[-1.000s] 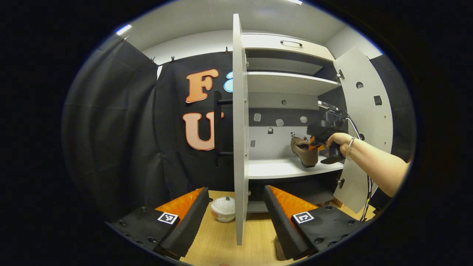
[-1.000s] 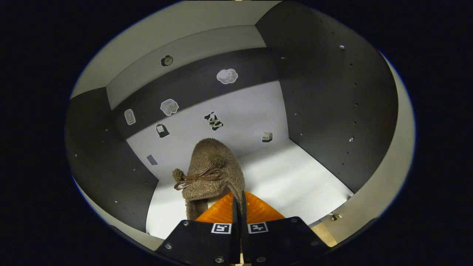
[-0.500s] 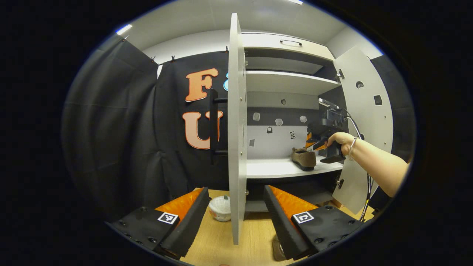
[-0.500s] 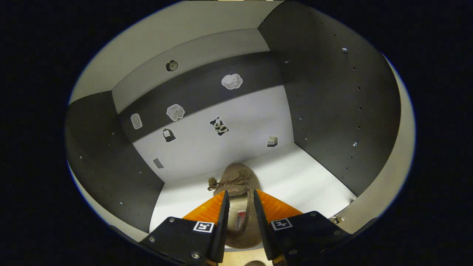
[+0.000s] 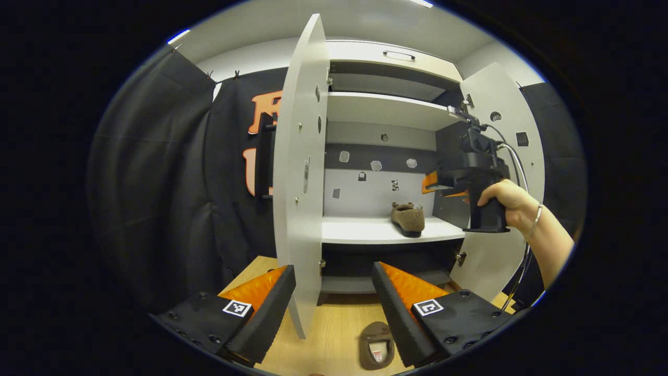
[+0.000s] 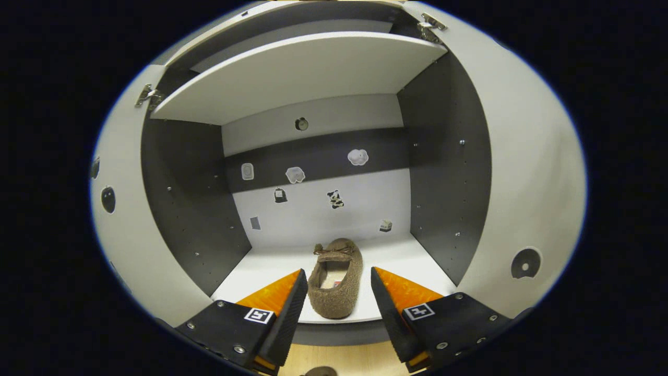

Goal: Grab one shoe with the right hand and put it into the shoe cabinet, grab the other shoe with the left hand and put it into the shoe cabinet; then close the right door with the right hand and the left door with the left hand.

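Slipper one [image 6: 335,284] sits on the cabinet shelf [image 6: 396,261], right tool [image 6: 334,297] open; second slipper [image 5: 377,351] awaits the open left tool [image 5: 334,292].

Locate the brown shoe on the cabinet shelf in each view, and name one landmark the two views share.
Left gripper view: the brown shoe sits right of centre on the white shelf, below and left of the right gripper.
Right gripper view: it lies low at centre, toe towards the back wall, framed by the open jaws.
Shared landmark: the black-and-white cow sticker on the back wall above the shoe.
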`<state>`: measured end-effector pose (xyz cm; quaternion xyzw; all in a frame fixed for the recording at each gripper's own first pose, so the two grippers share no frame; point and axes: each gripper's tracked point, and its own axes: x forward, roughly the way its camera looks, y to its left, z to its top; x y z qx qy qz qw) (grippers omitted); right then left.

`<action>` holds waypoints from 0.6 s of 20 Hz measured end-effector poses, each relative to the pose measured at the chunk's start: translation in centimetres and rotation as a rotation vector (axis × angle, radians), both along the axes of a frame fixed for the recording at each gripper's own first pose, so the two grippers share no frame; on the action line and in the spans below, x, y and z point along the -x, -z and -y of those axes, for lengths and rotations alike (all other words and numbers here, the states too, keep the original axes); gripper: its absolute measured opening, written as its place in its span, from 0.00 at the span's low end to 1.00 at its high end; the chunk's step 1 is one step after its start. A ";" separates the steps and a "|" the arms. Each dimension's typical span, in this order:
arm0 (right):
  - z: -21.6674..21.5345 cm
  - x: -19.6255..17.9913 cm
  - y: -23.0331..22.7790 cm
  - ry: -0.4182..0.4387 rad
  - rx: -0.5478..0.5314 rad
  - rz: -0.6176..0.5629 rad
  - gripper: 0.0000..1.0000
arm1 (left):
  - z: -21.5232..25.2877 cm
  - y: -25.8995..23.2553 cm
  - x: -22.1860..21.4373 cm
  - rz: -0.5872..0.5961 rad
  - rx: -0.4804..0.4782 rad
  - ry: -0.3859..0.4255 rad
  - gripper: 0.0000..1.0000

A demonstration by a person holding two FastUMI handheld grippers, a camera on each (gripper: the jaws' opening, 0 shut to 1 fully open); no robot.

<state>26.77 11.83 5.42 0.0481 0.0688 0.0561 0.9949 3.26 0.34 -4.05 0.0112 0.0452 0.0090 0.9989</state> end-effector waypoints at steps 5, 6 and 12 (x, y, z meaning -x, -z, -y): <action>1.5 6.9 -0.9 -0.042 0.030 0.078 0.90 | 1.3 4.1 -0.4 -0.074 0.008 -0.009 0.96; 1.7 7.9 -1.0 -0.053 0.023 0.090 0.92 | 1.6 5.4 -0.6 -0.099 0.014 -0.003 0.97; 5.0 13.4 -0.8 -0.053 0.054 0.123 0.93 | 2.3 15.3 -2.3 -0.242 -0.048 0.002 0.97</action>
